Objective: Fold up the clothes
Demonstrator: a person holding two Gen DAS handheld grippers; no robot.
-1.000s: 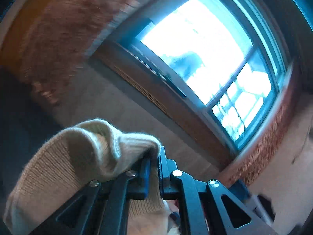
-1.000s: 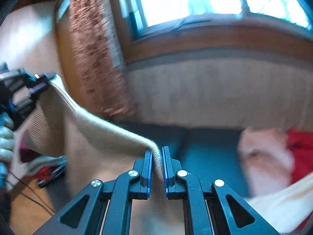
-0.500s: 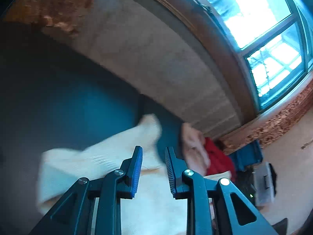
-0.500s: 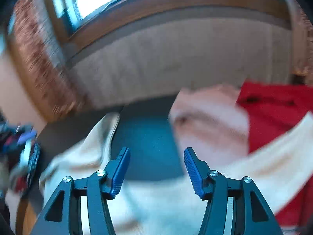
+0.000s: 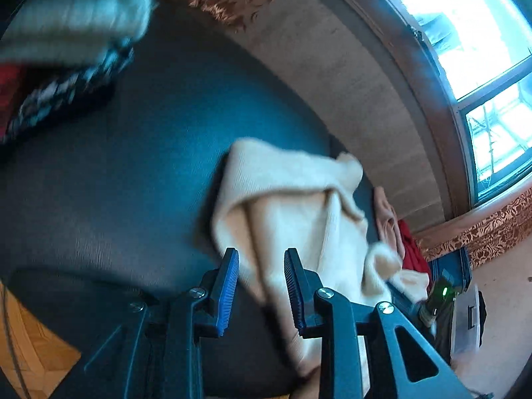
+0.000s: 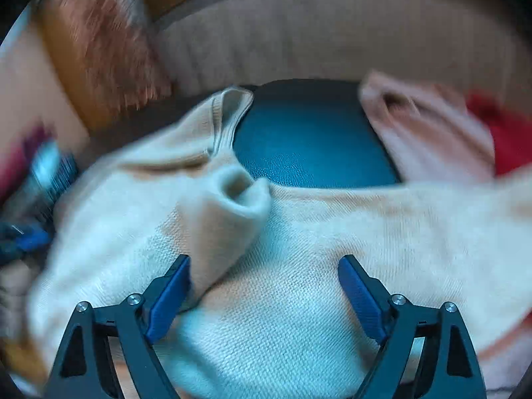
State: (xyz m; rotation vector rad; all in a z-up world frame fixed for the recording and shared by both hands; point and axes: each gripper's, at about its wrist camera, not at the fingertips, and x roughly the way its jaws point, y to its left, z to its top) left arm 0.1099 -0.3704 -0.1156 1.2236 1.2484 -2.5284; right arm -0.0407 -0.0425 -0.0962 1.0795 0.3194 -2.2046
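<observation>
Sweater (image 6: 282, 266) crumpled on sofa seat (image 5: 133, 166), near back edge. Left gripper (image 5: 261, 286), right gripper (image 6: 264, 292): jaws opening, nothing clamped. Risk: cuff fold touching right pad snags, drags knit.

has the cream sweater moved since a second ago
Yes. The sweater hung level with the window, clamped in both tongs; it now lies released on the dark cushion.

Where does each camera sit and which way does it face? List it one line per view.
Left wrist: on the left gripper, looking down over its blue-padded opening fingers at the cream sweater on the dark cushion, window beyond.
Right wrist: on the right gripper, close above the sweater, its fingers opening wide.
Shared: sweater, cushion, pink garment, red garment.
</observation>
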